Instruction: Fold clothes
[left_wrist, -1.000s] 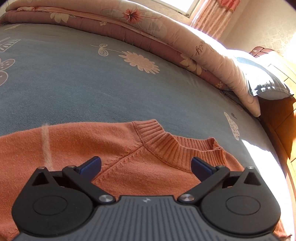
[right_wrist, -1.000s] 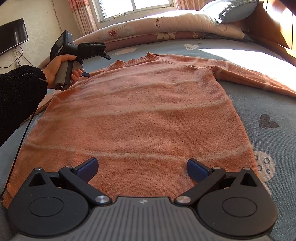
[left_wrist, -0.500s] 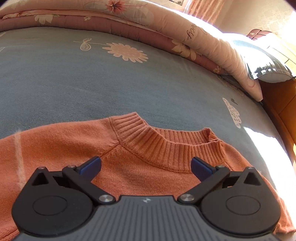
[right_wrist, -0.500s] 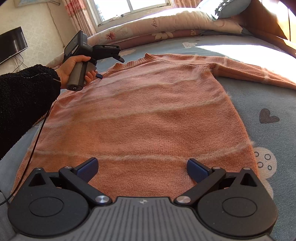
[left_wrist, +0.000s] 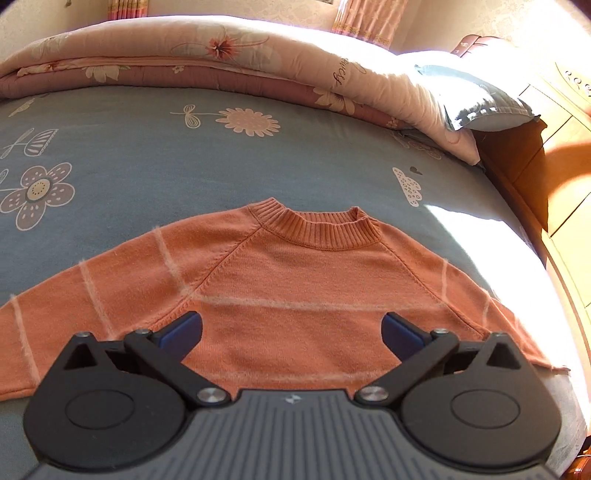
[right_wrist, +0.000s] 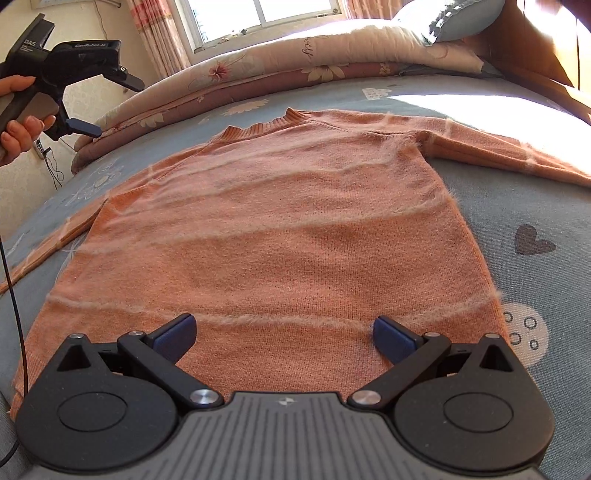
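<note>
An orange knit sweater (right_wrist: 280, 229) with pale fuzzy stripes lies flat on the blue bed sheet, both sleeves spread out sideways. Its ribbed collar (left_wrist: 319, 230) points toward the folded quilt. My left gripper (left_wrist: 291, 330) hangs open above the chest area, nothing between its blue pads. In the right wrist view the same left gripper (right_wrist: 110, 105) is held high off the bed by a hand, at the upper left. My right gripper (right_wrist: 284, 332) is open just above the sweater's hem end, holding nothing.
A folded floral quilt (left_wrist: 236, 55) and a blue pillow (left_wrist: 480, 107) lie along the bed's far side. A wooden headboard (left_wrist: 546, 155) stands at the right. A window (right_wrist: 258, 14) and curtains are behind. A black cable (right_wrist: 14, 295) hangs at the left.
The left gripper has lifted up and back from the collar, so more of the sweater's shoulders and sleeves show. The right gripper has stayed near the hem.
</note>
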